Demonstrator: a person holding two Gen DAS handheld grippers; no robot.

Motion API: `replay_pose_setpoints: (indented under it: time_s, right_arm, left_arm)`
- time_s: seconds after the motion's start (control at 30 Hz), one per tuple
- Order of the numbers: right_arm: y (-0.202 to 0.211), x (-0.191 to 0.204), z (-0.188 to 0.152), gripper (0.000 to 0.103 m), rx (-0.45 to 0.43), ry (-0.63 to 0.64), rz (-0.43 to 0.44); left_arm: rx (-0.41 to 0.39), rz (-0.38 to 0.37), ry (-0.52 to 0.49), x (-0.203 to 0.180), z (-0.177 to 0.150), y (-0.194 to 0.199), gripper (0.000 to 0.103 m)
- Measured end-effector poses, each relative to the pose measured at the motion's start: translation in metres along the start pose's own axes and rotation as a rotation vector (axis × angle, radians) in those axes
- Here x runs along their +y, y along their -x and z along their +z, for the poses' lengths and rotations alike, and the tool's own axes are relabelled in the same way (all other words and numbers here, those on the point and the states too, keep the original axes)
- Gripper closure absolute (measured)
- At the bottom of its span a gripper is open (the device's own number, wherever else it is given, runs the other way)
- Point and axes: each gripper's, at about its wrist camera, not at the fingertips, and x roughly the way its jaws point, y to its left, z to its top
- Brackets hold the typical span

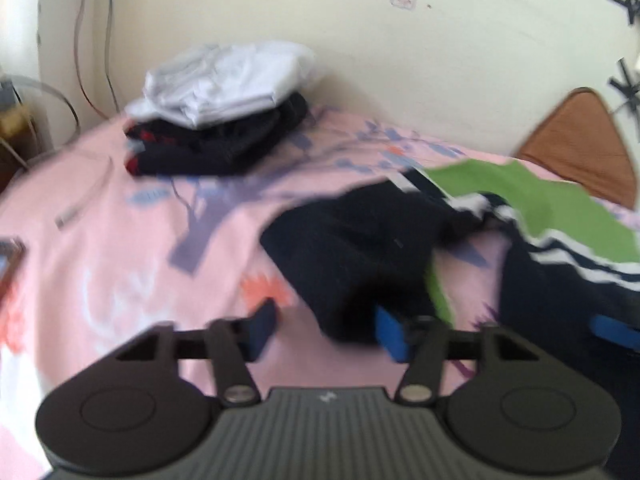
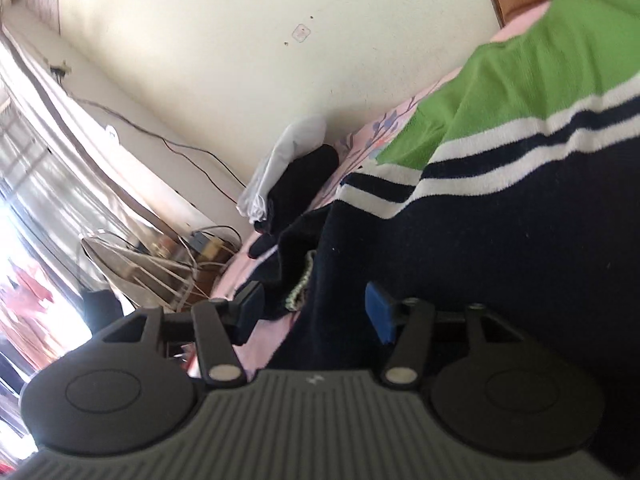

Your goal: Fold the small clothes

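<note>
A small navy sweater with a green top and white stripes (image 1: 552, 216) lies crumpled on the pink bedsheet (image 1: 120, 208). Its dark sleeve (image 1: 352, 260) reaches down between the fingers of my left gripper (image 1: 326, 330), which is open with nothing clamped. In the right wrist view the same sweater (image 2: 500, 208) fills the right side. My right gripper (image 2: 316, 314) is open, its jaws straddling the sweater's dark edge without closing on it. The view is tilted.
A folded stack, white cloth over dark clothes (image 1: 216, 108), sits at the back of the bed by the wall. A brown pillow (image 1: 580, 148) lies at the far right. Cables and a stand (image 2: 160, 264) are off the bed's end near a bright window.
</note>
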Motion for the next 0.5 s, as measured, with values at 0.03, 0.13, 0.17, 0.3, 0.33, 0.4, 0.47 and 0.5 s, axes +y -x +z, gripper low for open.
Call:
replay_pose_setpoints:
  time_s: [0.03,0.13,0.17,0.3,0.33,0.4,0.47,0.5]
  right_arm:
    - [0.001,-0.002,0.000,0.044,-0.001,-0.016,0.011]
    - [0.004,-0.005,0.002,0.044,0.003,-0.047,0.043]
    - [0.005,-0.005,0.003,0.043,0.005,-0.050,0.050]
    - [0.001,-0.002,0.003,0.042,0.015,-0.051,0.063]
    - [0.001,-0.001,0.003,0.042,0.022,-0.052,0.068]
    - [0.000,-0.001,0.003,0.042,0.025,-0.060,0.068]
    - [0.000,-0.001,0.003,0.042,0.024,-0.066,0.070]
    - [-0.001,0.000,0.003,0.042,0.021,-0.068,0.068]
  left_arm:
    - [-0.011,0.019,-0.006,-0.001,0.003,-0.005,0.088]
    - [-0.067,0.077,0.081,0.012,0.013,-0.003,0.093]
    - [-0.106,0.114,0.108,0.019,0.019,0.001,0.093]
    - [-0.187,0.107,0.227,0.048,0.056,0.014,0.095]
    - [-0.199,0.098,0.229,0.046,0.067,0.016,0.096]
    - [-0.241,0.095,0.181,0.028,0.090,0.021,0.096]
    - [-0.295,0.051,0.126,-0.002,0.117,0.027,0.096]
    - [-0.327,0.015,0.092,-0.023,0.129,0.032,0.096]
